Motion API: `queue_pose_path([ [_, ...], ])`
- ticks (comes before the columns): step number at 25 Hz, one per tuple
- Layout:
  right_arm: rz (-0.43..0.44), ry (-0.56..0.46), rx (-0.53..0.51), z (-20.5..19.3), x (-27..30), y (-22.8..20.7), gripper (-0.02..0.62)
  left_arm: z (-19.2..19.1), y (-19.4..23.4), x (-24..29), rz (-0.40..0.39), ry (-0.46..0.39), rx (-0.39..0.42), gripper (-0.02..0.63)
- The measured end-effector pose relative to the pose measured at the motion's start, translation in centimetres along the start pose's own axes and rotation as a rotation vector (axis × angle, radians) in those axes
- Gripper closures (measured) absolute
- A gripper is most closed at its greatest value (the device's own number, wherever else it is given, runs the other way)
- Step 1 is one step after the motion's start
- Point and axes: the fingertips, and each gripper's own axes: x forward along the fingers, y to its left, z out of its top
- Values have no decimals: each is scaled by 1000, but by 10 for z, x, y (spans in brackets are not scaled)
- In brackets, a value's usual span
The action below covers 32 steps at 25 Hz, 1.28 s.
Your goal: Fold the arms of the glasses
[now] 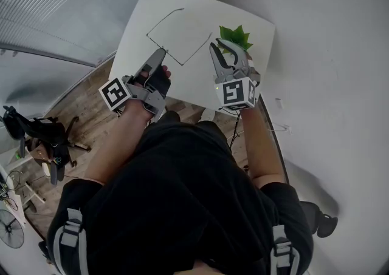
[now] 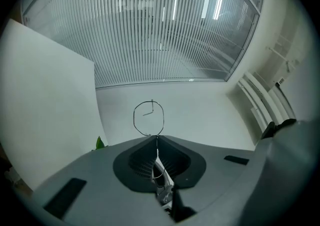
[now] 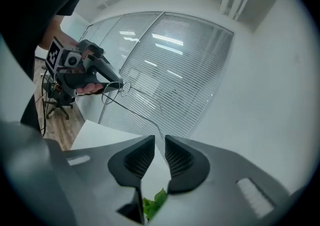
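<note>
A thin wire pair of glasses [image 1: 170, 55] hangs over the white table [image 1: 152, 6]. My left gripper [image 1: 163, 50] is shut on its frame, and in the left gripper view one round lens rim [image 2: 134, 117] sticks out past the closed jaws [image 2: 156, 137]. One long arm [image 3: 140, 116] stretches from the glasses toward my right gripper [image 3: 160, 142] and ends just ahead of its tips. The right gripper [image 1: 214, 43] is open by a narrow gap with nothing between its pads. In the right gripper view the left gripper [image 3: 112, 78] holds the glasses in the air.
A small green plant [image 1: 237, 37] stands on the table's right side, just beyond the right gripper, and shows below its jaws [image 3: 152, 202]. Window blinds run along the left. A dark office chair [image 1: 36, 134] stands on the wooden floor at the left.
</note>
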Motion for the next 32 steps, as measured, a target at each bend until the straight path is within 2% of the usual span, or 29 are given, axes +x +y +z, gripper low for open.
queue_pose_path([
  [16,-60,51,-135,-5,13,-2,520,-2,-1,3,-3,33,-20,592],
  [32,-80,84,-178,-8,16,-5,555,-4,-3,5,-9,59,-31,592],
])
